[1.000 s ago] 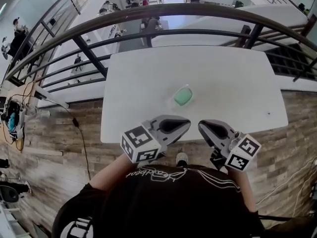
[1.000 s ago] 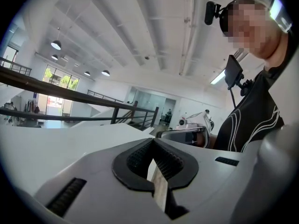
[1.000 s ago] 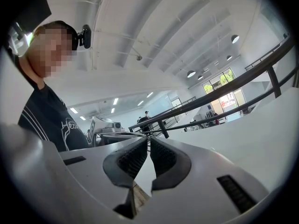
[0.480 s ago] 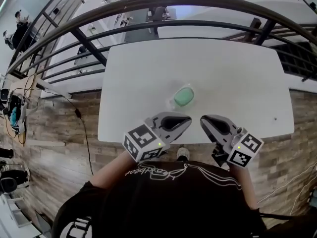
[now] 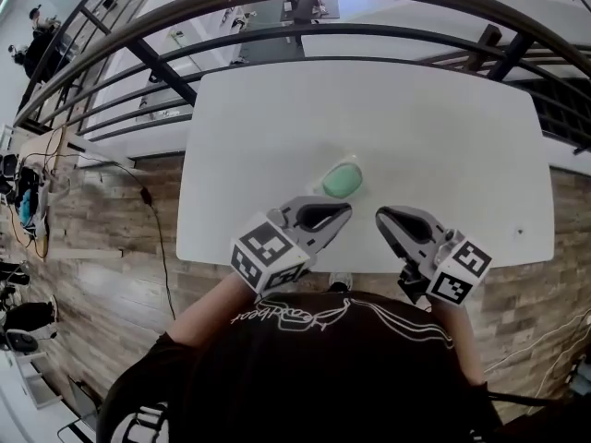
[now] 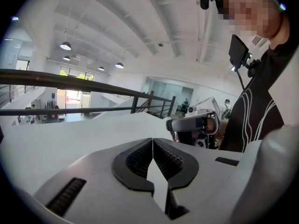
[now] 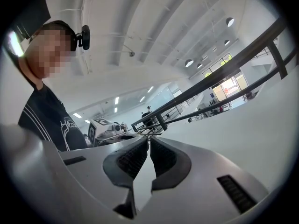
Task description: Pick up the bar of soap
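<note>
Soap bar (image 5: 342,180), pale green, sits on the white desk (image 5: 277,127) just ahead of your left claw (image 5: 343,212), whose tip points almost straight at its near end. Your right claw (image 5: 380,216) is a little farther off, to the soap's right and nearer you. Both claws are pressed closed with nothing between them. The bar's long axis looks to run away from you, leaning slightly right, so the left claw, once opened, seems best placed to straddle its narrow width.
</note>
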`<state>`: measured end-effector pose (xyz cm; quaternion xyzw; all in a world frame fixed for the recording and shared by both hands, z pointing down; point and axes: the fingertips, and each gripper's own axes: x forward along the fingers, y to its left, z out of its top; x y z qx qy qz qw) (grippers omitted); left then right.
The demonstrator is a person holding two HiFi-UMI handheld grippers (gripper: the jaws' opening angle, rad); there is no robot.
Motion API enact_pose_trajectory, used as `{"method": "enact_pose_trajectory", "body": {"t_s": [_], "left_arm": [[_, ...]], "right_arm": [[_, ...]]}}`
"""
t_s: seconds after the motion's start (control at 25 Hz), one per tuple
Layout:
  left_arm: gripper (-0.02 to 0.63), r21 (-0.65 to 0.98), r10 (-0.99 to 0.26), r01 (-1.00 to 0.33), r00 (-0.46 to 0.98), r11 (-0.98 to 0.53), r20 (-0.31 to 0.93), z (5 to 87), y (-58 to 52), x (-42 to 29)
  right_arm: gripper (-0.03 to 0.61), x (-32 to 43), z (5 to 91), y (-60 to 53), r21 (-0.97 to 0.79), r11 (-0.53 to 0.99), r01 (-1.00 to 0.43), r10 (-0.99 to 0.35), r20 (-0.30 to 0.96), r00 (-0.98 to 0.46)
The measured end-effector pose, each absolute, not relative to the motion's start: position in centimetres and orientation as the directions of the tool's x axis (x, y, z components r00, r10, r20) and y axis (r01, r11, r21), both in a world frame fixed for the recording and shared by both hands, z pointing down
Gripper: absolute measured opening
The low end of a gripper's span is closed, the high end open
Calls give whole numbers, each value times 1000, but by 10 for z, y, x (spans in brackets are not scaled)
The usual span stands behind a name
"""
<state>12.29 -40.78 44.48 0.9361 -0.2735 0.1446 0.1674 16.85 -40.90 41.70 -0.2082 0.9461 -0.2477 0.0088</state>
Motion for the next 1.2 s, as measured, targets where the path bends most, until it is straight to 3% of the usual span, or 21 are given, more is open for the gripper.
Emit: {"method": "enact_pose_trajectory", "body": {"t_s": [0.28,0.8,1.2], "left_arm": [[29,188,-479,-587,776,-788,411,469,-431,116],[235,37,-486,-609,668,-793,564,521,-466,113],[273,-9,-447,-605,579,-796,682,567,-483,109]], "right_arm": [[21,176,433,-428,-492,777,-393,-401,96,-911],[21,181,461,-452,-530,764,-369,-369,110,-923],[21,188,477,-467,-553,743,-377,-371,128,-920]]}}
